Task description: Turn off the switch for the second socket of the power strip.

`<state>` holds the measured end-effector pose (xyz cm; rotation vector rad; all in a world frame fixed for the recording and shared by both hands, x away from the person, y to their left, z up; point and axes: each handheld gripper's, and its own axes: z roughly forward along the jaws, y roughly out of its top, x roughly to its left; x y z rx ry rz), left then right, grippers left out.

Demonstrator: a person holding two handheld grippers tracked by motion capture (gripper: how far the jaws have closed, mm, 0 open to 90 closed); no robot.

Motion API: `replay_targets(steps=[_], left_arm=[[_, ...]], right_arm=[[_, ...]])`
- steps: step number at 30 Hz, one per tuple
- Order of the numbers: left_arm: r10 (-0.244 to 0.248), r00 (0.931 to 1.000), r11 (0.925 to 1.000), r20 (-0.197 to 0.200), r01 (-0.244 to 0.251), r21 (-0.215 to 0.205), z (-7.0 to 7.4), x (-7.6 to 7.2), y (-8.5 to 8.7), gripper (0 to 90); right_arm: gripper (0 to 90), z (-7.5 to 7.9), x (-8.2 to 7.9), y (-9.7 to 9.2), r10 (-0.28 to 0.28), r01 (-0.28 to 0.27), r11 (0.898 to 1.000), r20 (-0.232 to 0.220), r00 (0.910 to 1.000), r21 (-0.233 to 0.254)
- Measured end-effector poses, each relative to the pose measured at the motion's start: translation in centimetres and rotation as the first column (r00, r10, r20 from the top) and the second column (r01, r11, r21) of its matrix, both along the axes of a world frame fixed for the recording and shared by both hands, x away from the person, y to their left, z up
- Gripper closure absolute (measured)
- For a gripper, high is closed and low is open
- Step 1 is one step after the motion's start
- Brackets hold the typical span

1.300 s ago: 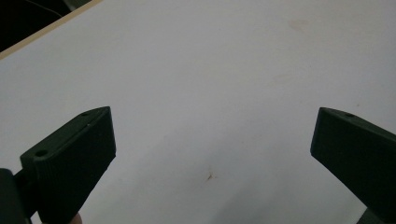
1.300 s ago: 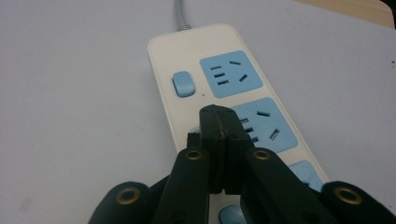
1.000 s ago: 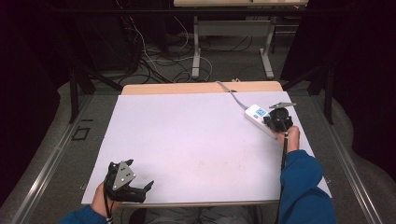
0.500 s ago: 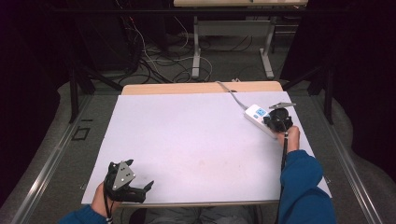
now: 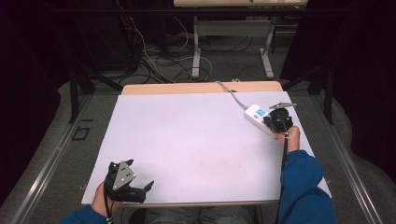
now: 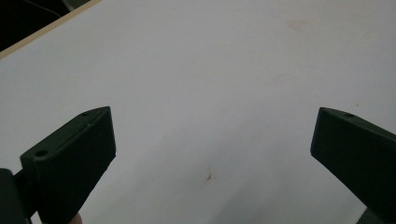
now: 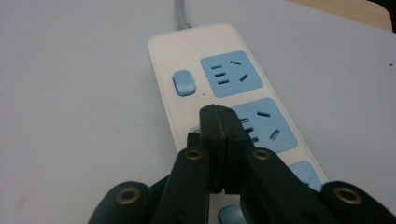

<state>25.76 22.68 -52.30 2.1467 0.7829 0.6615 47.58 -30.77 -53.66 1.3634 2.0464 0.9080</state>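
A white power strip [image 5: 256, 115] with blue sockets lies at the table's right, and its grey cable [image 5: 231, 95] runs off the far edge. My right gripper [image 5: 275, 122] hovers over the strip's near half. In the right gripper view its jaws are pressed together with nothing between them, and the right gripper [image 7: 217, 114] has its tips at the strip's [image 7: 201, 51] left side, beside the middle socket and just below a blue rocker switch [image 7: 182, 83]. What lies under the tips is hidden. My left gripper [image 5: 139, 172] rests open at the front left corner, with bare tabletop between the jaws of the left gripper [image 6: 212, 116].
The white table top [image 5: 196, 135] has a wooden strip along its far edge. Table legs and loose cables [image 5: 154, 60] lie on the floor beyond. A blue sleeve [image 5: 303, 186] comes in at the bottom right.
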Motion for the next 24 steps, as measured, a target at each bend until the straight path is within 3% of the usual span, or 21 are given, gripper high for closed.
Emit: replay_targets(steps=[9,13,24], left_arm=[[0.0,1.0,1.0,0.0,0.0,0.0,-0.01,0.02,-0.01,0.0],[-0.001,1.0,0.9999,0.005,0.001,0.01,0.07,0.01,0.06,0.0],[0.0,1.0,1.0,-0.001,0.0,0.004,0.06,-0.01,0.03,0.0]], right_arm=[[90.0,-0.07,-0.04,0.1,0.01,-0.01,1.0,-0.004,0.9999,-0.008],[90.0,-0.04,-0.18,0.73,0.019,-0.017,0.997,0.019,0.9996,-0.079],[90.0,-0.06,-0.12,0.57,0.011,-0.01,0.998,0.019,0.9998,-0.064]])
